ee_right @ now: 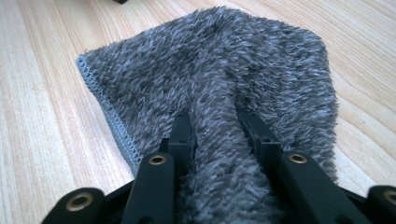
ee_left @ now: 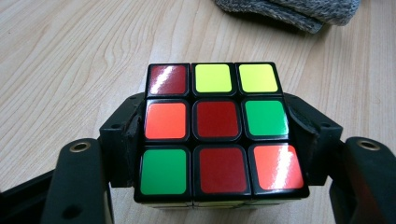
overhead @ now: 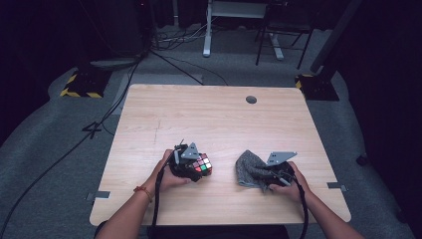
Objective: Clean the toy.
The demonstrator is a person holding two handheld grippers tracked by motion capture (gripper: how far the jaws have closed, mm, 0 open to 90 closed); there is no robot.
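Wood table (overhead: 209, 114): L fingers clamp cube (ee_left: 217, 130); R fingers pinch grey cloth (ee_right: 224, 93) fold.

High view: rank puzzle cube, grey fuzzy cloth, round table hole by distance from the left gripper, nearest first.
1. Multicoloured puzzle cube: clamped in the left gripper, near the table's front left.
2. Grey fuzzy cloth: to its right, in the right gripper.
3. Round dark hole: by the far edge.
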